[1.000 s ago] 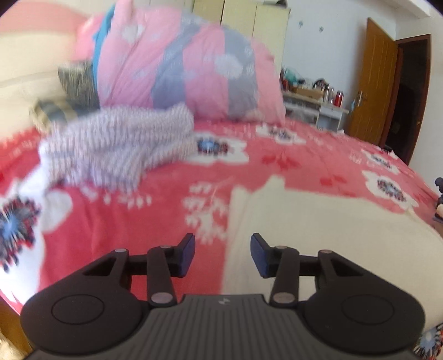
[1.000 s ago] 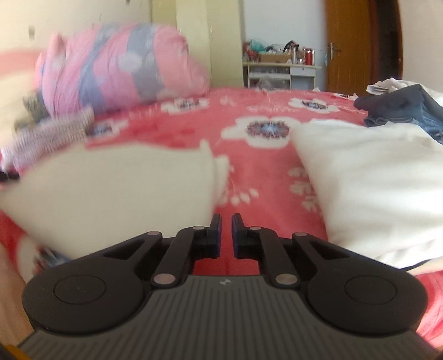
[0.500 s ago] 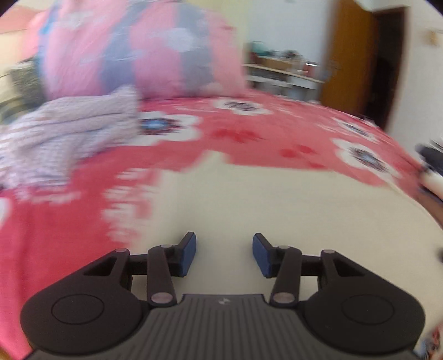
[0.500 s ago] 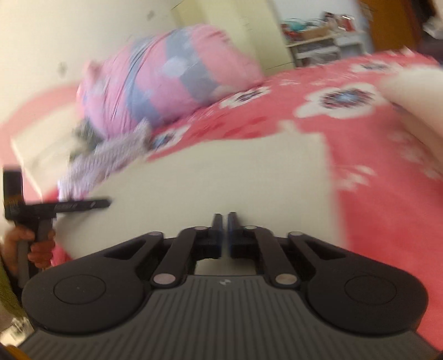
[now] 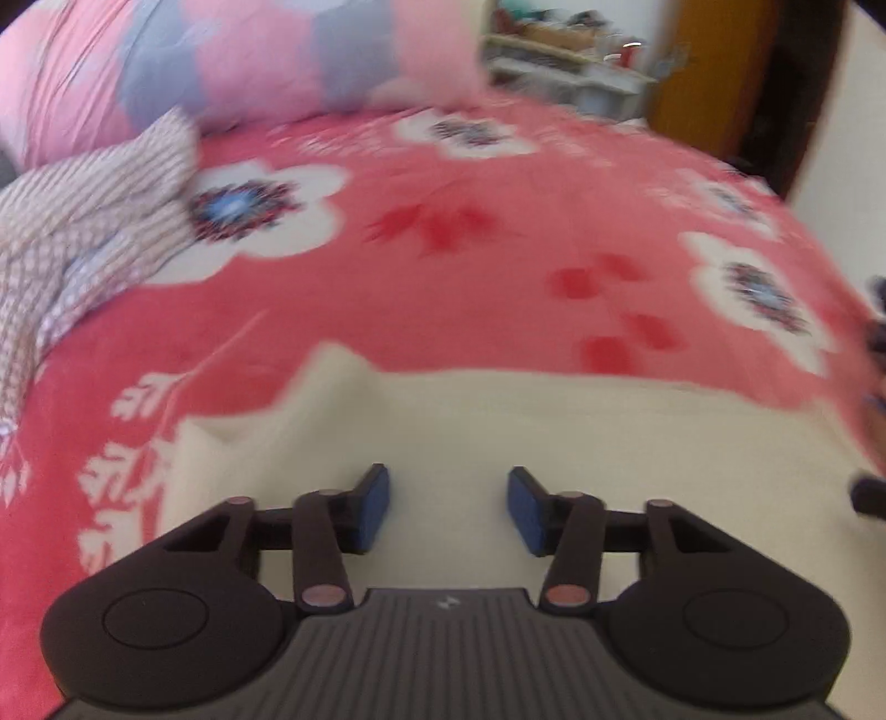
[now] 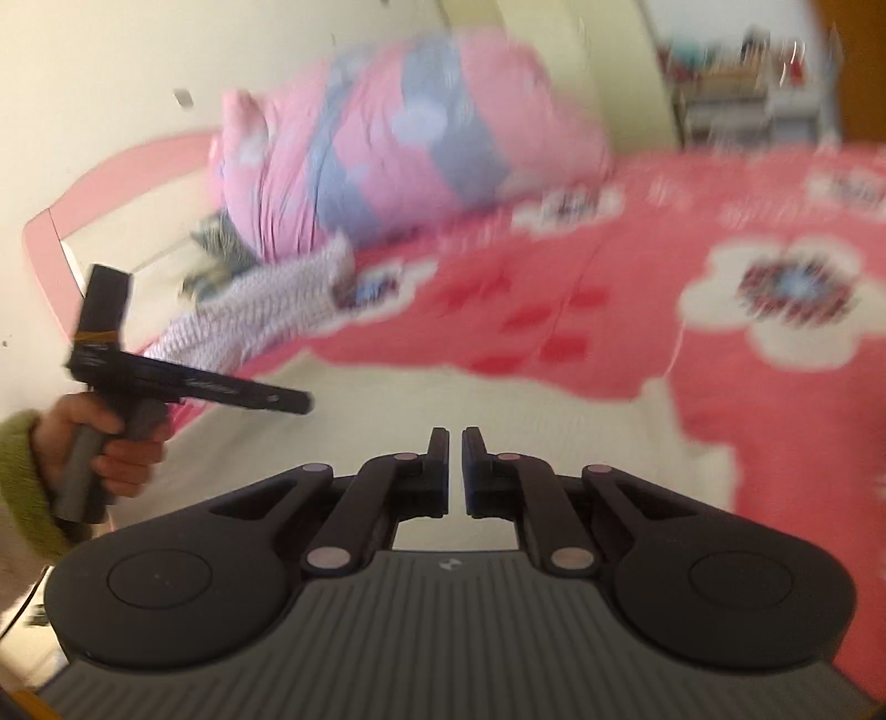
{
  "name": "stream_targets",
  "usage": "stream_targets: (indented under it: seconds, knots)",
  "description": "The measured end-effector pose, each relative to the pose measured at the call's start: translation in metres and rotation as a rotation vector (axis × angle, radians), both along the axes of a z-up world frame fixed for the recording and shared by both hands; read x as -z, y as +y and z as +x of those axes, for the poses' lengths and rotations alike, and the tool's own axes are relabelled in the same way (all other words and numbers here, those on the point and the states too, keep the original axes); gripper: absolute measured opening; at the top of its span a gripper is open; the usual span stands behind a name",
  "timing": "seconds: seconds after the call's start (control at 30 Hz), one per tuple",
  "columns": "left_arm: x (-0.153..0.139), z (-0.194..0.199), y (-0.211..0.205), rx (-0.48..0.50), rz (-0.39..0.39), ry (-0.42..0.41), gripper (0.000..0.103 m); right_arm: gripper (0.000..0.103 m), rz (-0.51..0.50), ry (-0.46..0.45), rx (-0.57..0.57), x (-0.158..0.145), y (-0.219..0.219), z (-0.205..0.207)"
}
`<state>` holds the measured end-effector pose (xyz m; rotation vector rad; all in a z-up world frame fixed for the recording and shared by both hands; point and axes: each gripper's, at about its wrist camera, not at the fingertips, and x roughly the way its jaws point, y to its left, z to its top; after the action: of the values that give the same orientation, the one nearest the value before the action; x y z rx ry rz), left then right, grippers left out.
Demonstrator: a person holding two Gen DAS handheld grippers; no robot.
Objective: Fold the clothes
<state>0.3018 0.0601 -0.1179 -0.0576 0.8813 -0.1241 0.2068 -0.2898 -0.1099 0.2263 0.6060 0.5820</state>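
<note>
A cream garment lies flat on the red floral bedspread, its near-left corner slightly rumpled. My left gripper hovers just above it, blue pads apart and closing, with only the cloth's surface beneath the gap. In the right wrist view the same cream garment spreads under my right gripper, whose jaws stand a thin slit apart and are opening, with nothing visibly pinched. The left gripper shows there too, held by a hand in a green sleeve at the garment's left edge.
A crumpled striped garment lies at the far left of the bed. Behind it sits a rolled pink and grey quilt. A cluttered white shelf and a brown door stand beyond the bed.
Both grippers swept sideways across the bed over the cream garment. The left gripper tilted further down. The right view swung left, bringing the hand and left gripper into sight.
</note>
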Motion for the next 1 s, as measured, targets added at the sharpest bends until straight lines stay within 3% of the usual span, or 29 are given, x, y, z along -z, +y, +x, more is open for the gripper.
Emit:
stream_targets:
  seconds: [0.07, 0.13, 0.17, 0.23, 0.27, 0.33, 0.43, 0.5, 0.53, 0.6, 0.67, 0.7, 0.77, 0.83, 0.9, 0.97, 1.0]
  knots:
    - [0.001, 0.013, 0.026, -0.069, -0.087, 0.001, 0.031, 0.000, -0.059, 0.091, 0.054, 0.018, -0.010, 0.025]
    - [-0.007, 0.016, 0.047, -0.120, -0.163, -0.016, 0.032, 0.000, -0.074, 0.118, 0.162, 0.028, -0.036, 0.032]
    - [-0.012, 0.015, 0.047, -0.118, -0.140, -0.052, 0.039, 0.000, -0.019, 0.126, 0.203, 0.026, -0.051, 0.030]
    - [-0.020, 0.013, 0.041, -0.083, -0.108, -0.108, 0.055, 0.006, -0.075, 0.056, 0.255, 0.010, -0.052, 0.021]
    - [-0.022, 0.013, 0.035, -0.050, -0.099, -0.128, 0.055, 0.006, -0.121, 0.012, 0.270, 0.002, -0.047, 0.017]
    - [-0.016, 0.020, 0.025, -0.005, -0.108, -0.109, 0.055, 0.005, -0.068, -0.001, 0.197, -0.005, -0.038, 0.021]
    - [-0.003, 0.036, 0.025, -0.084, 0.015, -0.057, 0.053, 0.003, 0.016, 0.086, 0.127, 0.009, -0.031, 0.045]
    - [-0.007, 0.033, 0.046, -0.190, 0.043, -0.057, 0.052, 0.000, -0.081, 0.117, 0.268, 0.017, -0.037, 0.049]
    - [-0.015, 0.024, 0.058, -0.203, -0.010, -0.082, 0.055, 0.007, -0.132, 0.118, 0.349, 0.017, -0.042, 0.048]
    - [-0.031, 0.003, 0.078, -0.218, -0.088, -0.136, 0.055, 0.007, -0.151, 0.055, 0.423, 0.000, -0.050, 0.023]
    - [-0.051, -0.023, 0.082, -0.223, -0.050, -0.196, 0.056, 0.007, -0.148, -0.002, 0.429, -0.018, -0.051, -0.004]
    - [-0.060, -0.038, 0.082, -0.211, -0.040, -0.222, 0.057, 0.011, -0.139, -0.026, 0.424, -0.026, -0.049, -0.017]
    - [-0.075, -0.071, 0.082, -0.188, -0.074, -0.260, 0.061, 0.039, -0.117, -0.055, 0.416, -0.039, -0.046, -0.041]
    - [-0.086, -0.103, 0.081, -0.165, -0.107, -0.280, 0.064, 0.057, -0.089, -0.068, 0.411, -0.049, -0.043, -0.065]
    - [-0.092, -0.131, 0.077, -0.148, -0.122, -0.287, 0.066, 0.066, -0.091, -0.085, 0.433, -0.056, -0.035, -0.082]
    - [-0.096, -0.155, 0.073, -0.145, -0.133, -0.293, 0.072, 0.091, -0.102, -0.091, 0.459, -0.063, -0.028, -0.097]
    - [-0.095, -0.166, 0.071, -0.142, -0.140, -0.296, 0.074, 0.095, -0.112, -0.086, 0.468, -0.066, -0.025, -0.104]
